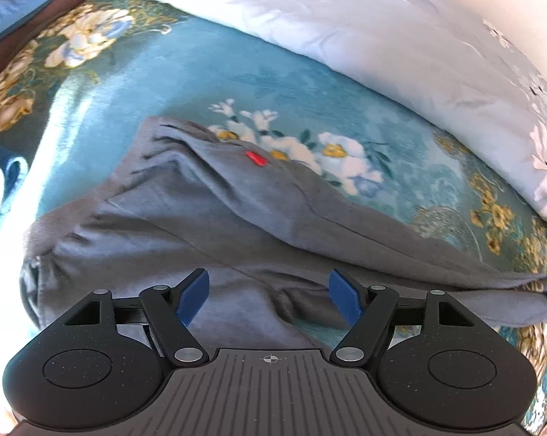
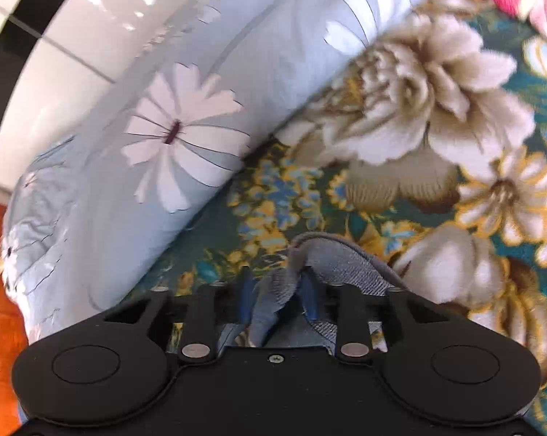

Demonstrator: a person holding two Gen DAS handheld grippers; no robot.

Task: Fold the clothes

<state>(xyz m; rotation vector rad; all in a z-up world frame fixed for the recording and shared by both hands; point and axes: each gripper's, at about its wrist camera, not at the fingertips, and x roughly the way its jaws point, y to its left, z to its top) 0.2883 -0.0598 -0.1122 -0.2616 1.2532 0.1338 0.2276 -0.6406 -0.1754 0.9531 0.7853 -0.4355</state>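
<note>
A grey garment (image 1: 200, 210) with a small red tag (image 1: 256, 158) lies rumpled on the floral teal blanket (image 1: 200, 83). One narrow end of it stretches off to the right. My left gripper (image 1: 267, 279) hovers over its near part, jaws wide apart, nothing between the blue pads (image 1: 193, 294). In the right wrist view, a bunched end of the grey garment (image 2: 331, 254) sits between the fingers of my right gripper (image 2: 277, 283). Those jaws stand partly apart, and the cloth lies loose between them rather than pinched.
A pale blue flowered quilt (image 1: 346, 18) is rolled along the far side of the blanket; the same quilt (image 2: 164, 127) lies left of my right gripper. Folded blue and brown fabric (image 1: 19, 7) sits at far left. A dark blue printed cloth (image 1: 0, 174) lies at the left edge.
</note>
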